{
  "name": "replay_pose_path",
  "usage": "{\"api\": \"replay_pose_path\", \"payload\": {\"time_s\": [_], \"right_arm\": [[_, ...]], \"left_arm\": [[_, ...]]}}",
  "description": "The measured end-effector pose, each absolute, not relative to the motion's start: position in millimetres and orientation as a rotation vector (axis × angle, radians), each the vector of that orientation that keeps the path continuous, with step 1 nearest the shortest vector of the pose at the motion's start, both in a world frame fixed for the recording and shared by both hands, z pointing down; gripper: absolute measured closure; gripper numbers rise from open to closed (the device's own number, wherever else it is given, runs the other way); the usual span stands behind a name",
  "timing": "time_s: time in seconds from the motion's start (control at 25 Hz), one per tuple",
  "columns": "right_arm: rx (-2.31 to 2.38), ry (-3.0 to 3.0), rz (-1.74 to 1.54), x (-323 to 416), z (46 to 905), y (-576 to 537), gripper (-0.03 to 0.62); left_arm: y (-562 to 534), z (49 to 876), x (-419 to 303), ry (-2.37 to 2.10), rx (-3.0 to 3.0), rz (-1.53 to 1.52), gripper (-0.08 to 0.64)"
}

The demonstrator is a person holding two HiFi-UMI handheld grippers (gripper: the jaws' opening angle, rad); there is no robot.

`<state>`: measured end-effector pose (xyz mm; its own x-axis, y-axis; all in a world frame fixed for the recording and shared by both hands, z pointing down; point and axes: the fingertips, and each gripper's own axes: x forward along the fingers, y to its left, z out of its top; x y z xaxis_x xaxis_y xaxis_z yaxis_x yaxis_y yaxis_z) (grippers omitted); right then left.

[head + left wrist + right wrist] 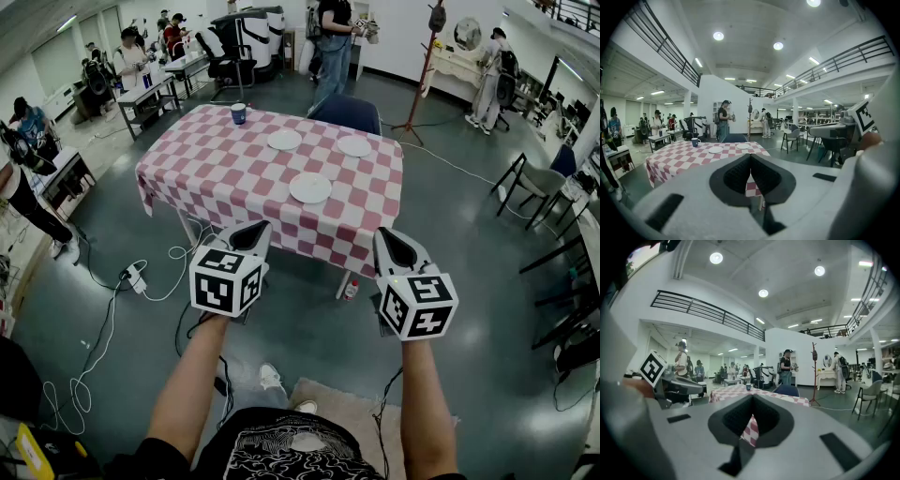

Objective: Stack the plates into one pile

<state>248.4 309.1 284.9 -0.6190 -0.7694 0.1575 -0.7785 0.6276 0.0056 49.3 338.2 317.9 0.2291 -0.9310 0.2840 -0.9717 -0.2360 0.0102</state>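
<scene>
Three white plates lie apart on a table with a red-and-white checked cloth point(216, 178): one at the back left point(285, 140), one at the back right point(354, 145), one nearer the front point(310, 187). Both grippers are held in the air short of the table's front edge, well away from the plates. My left gripper point(251, 234) is shut with nothing in it, and so is my right gripper point(394, 246). In the left gripper view the shut jaws point(750, 157) point at the table, where two plates point(715, 150) point(743, 146) show. The right gripper view shows its shut jaws point(753, 398) before the cloth.
A blue cup point(238, 113) stands at the table's far left corner. A blue chair point(349, 112) sits behind the table and a coat stand point(422, 70) beyond it. Cables point(103, 319) trail on the floor at left; a small bottle point(351, 290) stands by a table leg. People stand at the back.
</scene>
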Motion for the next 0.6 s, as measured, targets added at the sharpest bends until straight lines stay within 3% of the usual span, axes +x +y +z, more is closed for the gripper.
{"api": "replay_pose_path", "payload": {"time_s": [0.24, 0.6], "right_arm": [[1.268, -2.709, 0.106, 247, 288, 306, 0.584], [1.255, -2.707, 0.119, 238, 298, 288, 0.512]], "left_arm": [[330, 318, 53, -1.812, 2.308, 0.323, 0.507], [307, 329, 45, -1.796, 2.309, 0.358, 0.458]]}}
